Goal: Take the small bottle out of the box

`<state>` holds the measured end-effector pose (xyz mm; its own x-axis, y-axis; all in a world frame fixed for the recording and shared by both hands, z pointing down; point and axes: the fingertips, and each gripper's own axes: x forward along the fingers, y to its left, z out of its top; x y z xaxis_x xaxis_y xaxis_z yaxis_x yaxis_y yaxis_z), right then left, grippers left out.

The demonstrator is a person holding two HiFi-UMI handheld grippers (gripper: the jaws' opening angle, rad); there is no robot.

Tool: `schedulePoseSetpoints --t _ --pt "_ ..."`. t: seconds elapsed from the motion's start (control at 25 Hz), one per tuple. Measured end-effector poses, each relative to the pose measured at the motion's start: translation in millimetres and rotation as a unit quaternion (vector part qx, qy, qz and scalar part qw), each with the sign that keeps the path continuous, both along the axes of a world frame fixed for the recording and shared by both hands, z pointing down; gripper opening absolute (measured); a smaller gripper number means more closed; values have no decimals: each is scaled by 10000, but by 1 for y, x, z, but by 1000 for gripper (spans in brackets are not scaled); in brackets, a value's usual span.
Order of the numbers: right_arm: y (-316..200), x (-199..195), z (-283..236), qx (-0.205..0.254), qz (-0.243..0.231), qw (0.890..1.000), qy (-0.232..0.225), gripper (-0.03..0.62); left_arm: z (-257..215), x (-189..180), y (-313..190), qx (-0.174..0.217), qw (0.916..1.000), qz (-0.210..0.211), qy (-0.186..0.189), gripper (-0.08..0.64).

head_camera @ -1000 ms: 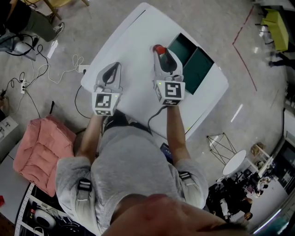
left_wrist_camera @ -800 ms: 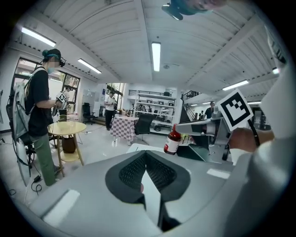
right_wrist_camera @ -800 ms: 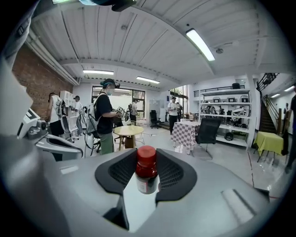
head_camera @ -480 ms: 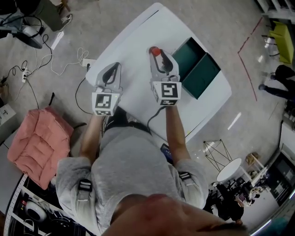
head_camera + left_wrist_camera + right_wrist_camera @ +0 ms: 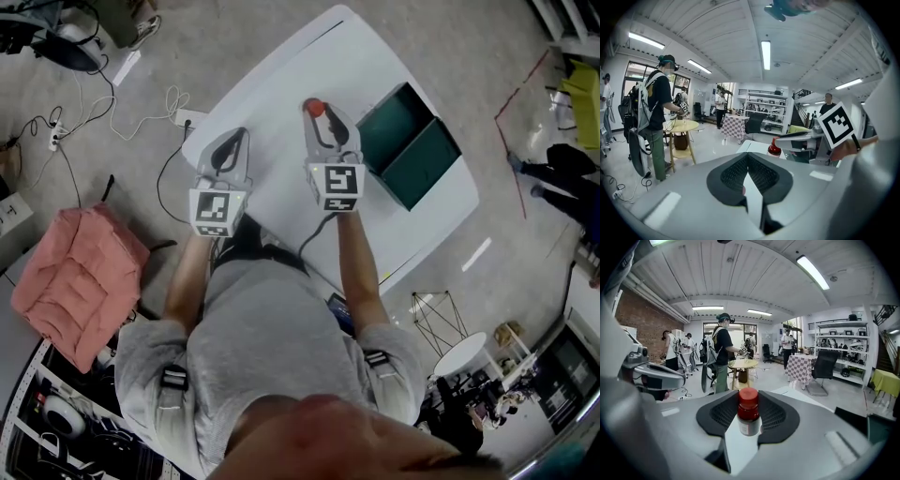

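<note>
Right gripper view: right gripper (image 5: 749, 401) jaws clamp the small bottle (image 5: 749, 420); set it upright on the tabletop (image 5: 272, 103) before releasing. Left gripper (image 5: 747, 157) jaws are together.

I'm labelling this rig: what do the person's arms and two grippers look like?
The left gripper and right gripper are light grey shells with black textured fingers; each carries a white cube with black square markers. A dark cable trails from the right one. Sleeves are grey.
</note>
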<state>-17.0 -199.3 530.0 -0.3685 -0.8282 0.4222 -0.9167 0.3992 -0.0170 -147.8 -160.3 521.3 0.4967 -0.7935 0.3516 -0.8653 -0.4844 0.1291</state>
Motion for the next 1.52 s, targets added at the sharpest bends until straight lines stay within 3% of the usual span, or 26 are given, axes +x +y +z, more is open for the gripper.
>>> schedulePoseSetpoints --t 0.68,1.52 --pt "2 -16 56 -492 -88 9987 60 130 25 -19 3 -220 9996 -147 -44 11" --pt "4 -16 66 -377 89 9992 2 133 31 -19 2 -222 9997 -26 -10 11"
